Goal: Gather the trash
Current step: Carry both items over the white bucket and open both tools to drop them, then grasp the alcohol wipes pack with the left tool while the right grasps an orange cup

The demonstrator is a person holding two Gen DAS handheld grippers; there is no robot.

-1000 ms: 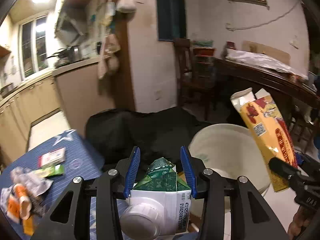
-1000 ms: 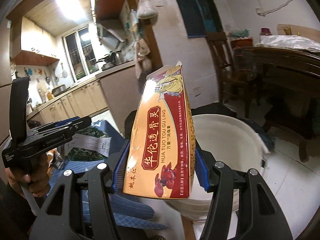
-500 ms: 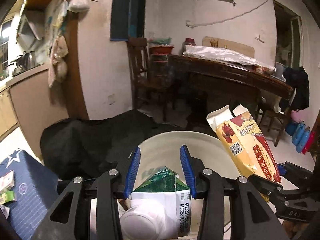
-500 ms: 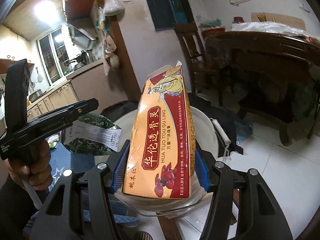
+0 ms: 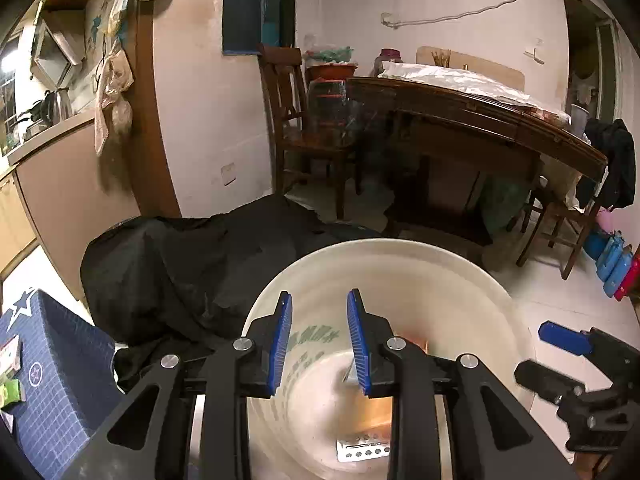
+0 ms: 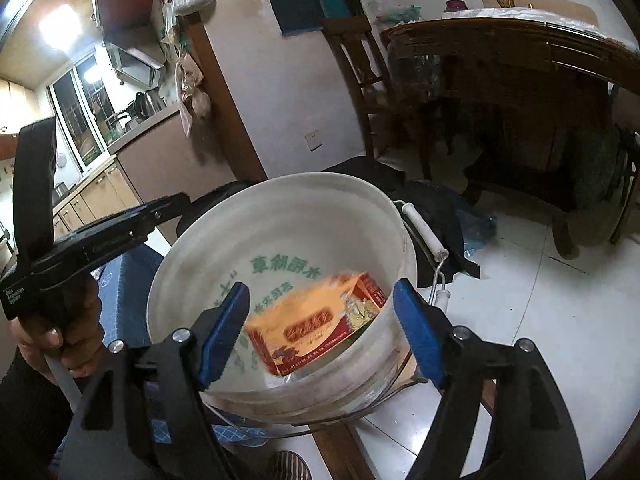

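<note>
Right gripper (image 6: pixel 320 336): fingers spreading wide, gripping nothing.
Left gripper (image 5: pixel 320 340): fingers parted, gripping nothing.
Orange box (image 6: pixel 316 324): lying blurred inside the white bucket (image 6: pixel 192 256).
Risk: fingers hovering over the rim, possibly knocking the bucket and spilling trash.

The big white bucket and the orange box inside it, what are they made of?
The big white round bucket looks like plastic: smooth, slightly scuffed wall with green printed characters and a wire handle. The orange-and-red printed box looks like thin glossy cardboard, with flat faces and folded edges, though it is blurred.
</note>
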